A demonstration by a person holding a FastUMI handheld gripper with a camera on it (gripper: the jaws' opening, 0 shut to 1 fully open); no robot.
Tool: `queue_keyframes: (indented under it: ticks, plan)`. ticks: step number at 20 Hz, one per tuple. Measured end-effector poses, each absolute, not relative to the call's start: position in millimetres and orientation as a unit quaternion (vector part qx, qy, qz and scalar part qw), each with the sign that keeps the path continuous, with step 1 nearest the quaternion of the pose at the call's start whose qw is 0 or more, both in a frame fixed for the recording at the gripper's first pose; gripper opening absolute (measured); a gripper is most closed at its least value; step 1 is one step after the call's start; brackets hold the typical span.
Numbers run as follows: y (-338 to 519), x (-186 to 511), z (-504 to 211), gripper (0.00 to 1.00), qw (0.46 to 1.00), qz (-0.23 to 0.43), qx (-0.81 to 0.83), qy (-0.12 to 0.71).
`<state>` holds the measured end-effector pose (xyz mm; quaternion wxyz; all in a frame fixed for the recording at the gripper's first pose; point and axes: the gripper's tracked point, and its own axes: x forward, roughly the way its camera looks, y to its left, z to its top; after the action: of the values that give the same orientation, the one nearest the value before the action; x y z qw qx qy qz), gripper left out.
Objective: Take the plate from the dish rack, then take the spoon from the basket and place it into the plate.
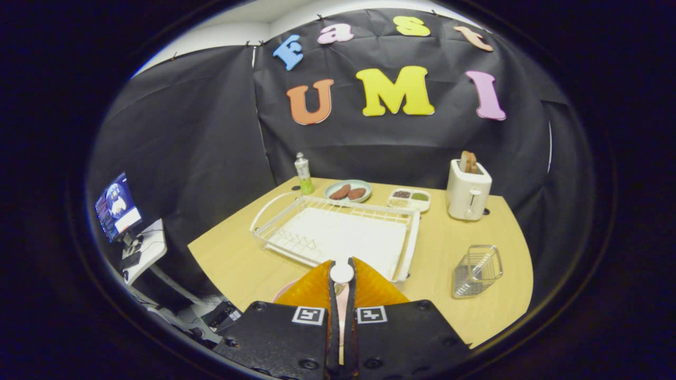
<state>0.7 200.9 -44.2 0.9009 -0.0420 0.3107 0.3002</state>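
My gripper (341, 277) is shut on a white spoon (341, 273), whose rounded end sticks up between the fingertips. Under the fingers lies a pink plate (285, 290); a sliver of its rim shows left of them, and pink also shows through the gap between them. Most of the plate is hidden by the gripper. The white wire dish rack (338, 235) stands just beyond the fingers with nothing in it. The small metal wire basket (477, 271) sits to the right of the fingers on the wooden table (232, 264).
Behind the rack are a green bottle (303, 174), a plate with two brown pieces (348, 191), a small two-part dish (409, 199) and a white toaster (468, 191) holding toast. A monitor (117, 207) stands on a side desk beyond the table's left edge.
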Motion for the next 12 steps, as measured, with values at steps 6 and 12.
queue_keyframes:
  ticks: [6,12]
  plan:
    - [236,-14,-89,0.09,0.873,0.310,-0.050,0.373]
    - [241,-14,-108,0.09,0.863,0.303,-0.033,0.402]
